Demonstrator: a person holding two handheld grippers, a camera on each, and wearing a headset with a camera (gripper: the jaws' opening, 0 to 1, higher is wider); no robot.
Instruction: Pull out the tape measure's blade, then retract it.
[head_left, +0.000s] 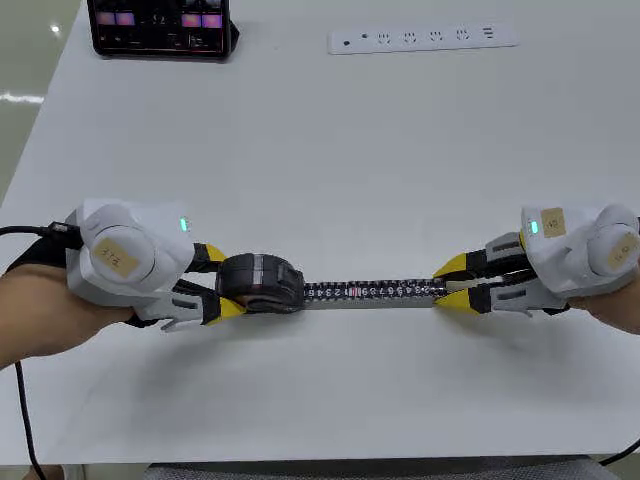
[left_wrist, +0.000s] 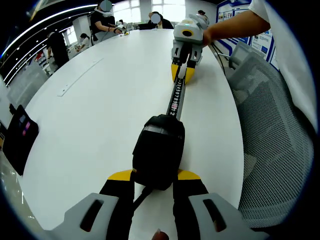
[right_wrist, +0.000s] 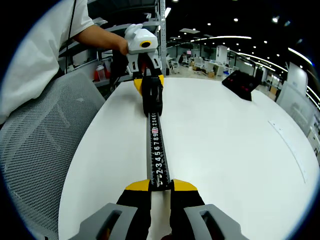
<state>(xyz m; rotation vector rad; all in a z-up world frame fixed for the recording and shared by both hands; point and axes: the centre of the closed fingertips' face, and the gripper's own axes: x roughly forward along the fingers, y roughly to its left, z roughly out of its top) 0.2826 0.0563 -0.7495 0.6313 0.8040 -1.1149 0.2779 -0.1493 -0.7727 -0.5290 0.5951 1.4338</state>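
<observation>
A black tape measure case (head_left: 261, 284) lies on the white table (head_left: 330, 160), held between the yellow-tipped jaws of my left gripper (head_left: 222, 285). Its dark blade (head_left: 372, 292) with white numerals runs out flat to the right. My right gripper (head_left: 452, 284) is shut on the blade's end. In the left gripper view the case (left_wrist: 158, 150) sits between the jaws of that gripper (left_wrist: 155, 176) and the blade (left_wrist: 176, 100) stretches to the other gripper (left_wrist: 183, 72). In the right gripper view the blade (right_wrist: 156, 150) leads from my right gripper (right_wrist: 160, 186) to the case (right_wrist: 152, 97).
A dark device with lit pink screens (head_left: 163, 25) stands at the far left of the table. A white power strip (head_left: 423, 39) lies at the far edge. A mesh chair (left_wrist: 270, 150) is beside the table. People sit at the distant end in the left gripper view.
</observation>
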